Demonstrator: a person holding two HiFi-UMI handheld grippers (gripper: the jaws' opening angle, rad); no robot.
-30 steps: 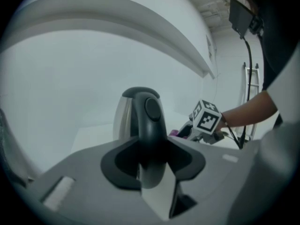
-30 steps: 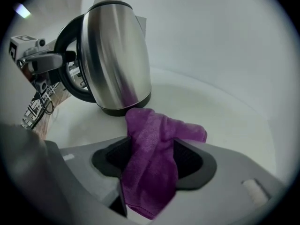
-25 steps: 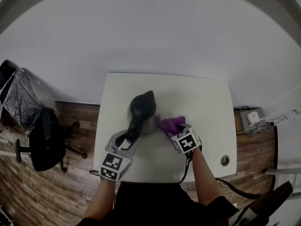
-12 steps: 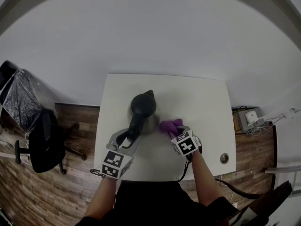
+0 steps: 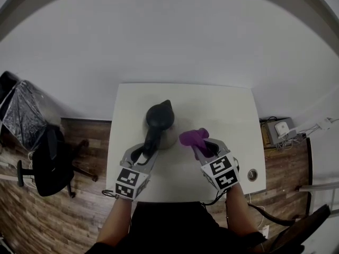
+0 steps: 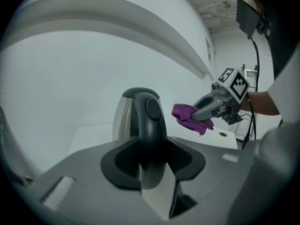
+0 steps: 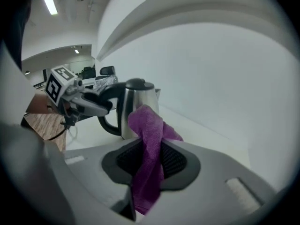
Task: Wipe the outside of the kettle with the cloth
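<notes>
The white table (image 5: 222, 110) fills the middle of the head view, with wood-look floor (image 5: 79, 136) to either side and a black office chair (image 5: 50, 160) off at its 9 o'clock. On the table's left-centre stands the kettle (image 5: 160, 118), upright. It has a brushed-steel body, a black lid and a black handle, and its spout points to about 12 o'clock in the head view. The left gripper (image 5: 146, 153) comes in from the kettle's 6 o'clock. The left gripper view shows its jaws at a narrow gap, closed round the black handle (image 6: 152, 149), with the steel body (image 6: 123, 118) rising just behind. The right gripper (image 5: 204, 148) sits at roughly 4 o'clock from the kettle, its marker cube trailing toward 5 o'clock. Its jaws have just been closing, and the purple cloth (image 7: 150, 158) is pinched between them – a fold pokes up past the tips and the rest hangs down through the gap. The cloth (image 5: 193, 137) is held clear of the tabletop, just beside the kettle at its 4 o'clock. In the left gripper view a sliver of wall shows between cloth (image 6: 190, 117) and handle, so they are apart. The cloth is a soft, nubby fabric, bunched and creased rather than spread flat.
</notes>
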